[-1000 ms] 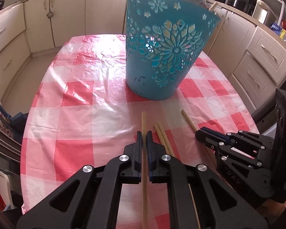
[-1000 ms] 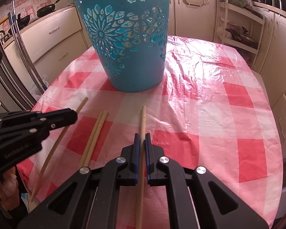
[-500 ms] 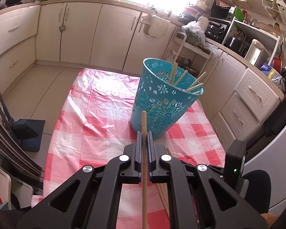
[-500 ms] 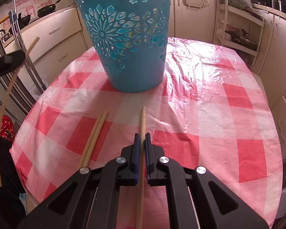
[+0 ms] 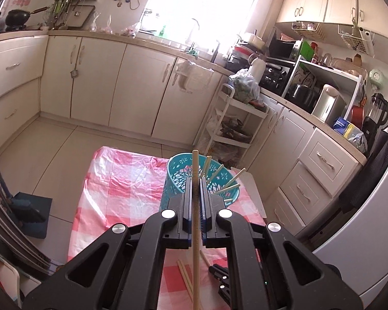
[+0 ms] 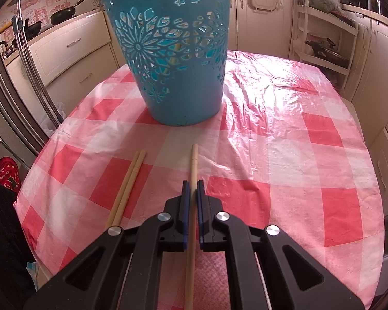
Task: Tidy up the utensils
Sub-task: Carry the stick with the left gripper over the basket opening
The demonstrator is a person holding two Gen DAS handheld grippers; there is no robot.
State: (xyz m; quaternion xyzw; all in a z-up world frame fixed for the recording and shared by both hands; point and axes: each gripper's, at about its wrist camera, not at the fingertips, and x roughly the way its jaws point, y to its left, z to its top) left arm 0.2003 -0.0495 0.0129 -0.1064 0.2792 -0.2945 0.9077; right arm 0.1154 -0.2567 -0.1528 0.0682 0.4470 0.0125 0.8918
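Observation:
My left gripper (image 5: 195,180) is shut on a wooden chopstick (image 5: 195,222) and holds it high above the table, its tip over the teal cut-out basket (image 5: 178,183), which holds several chopsticks. My right gripper (image 6: 193,184) is low over the table, shut on another chopstick (image 6: 192,180) whose tip points at the basket (image 6: 178,59). A pair of chopsticks (image 6: 128,184) lies on the red-checked tablecloth (image 6: 284,160) to its left. That pair also shows in the left wrist view (image 5: 185,276), beside the right gripper (image 5: 221,281) far below.
Cream kitchen cabinets (image 5: 132,87) ring the table. A white shelf cart (image 5: 235,126) stands beyond the table's far end. A steel fridge side (image 5: 362,237) is at right. A dark dustpan (image 5: 29,210) lies on the floor at left.
My left gripper has risen far above the table with its chopstick, and the basket now sits well below it. The right gripper has stayed put, still clamped on its chopstick.

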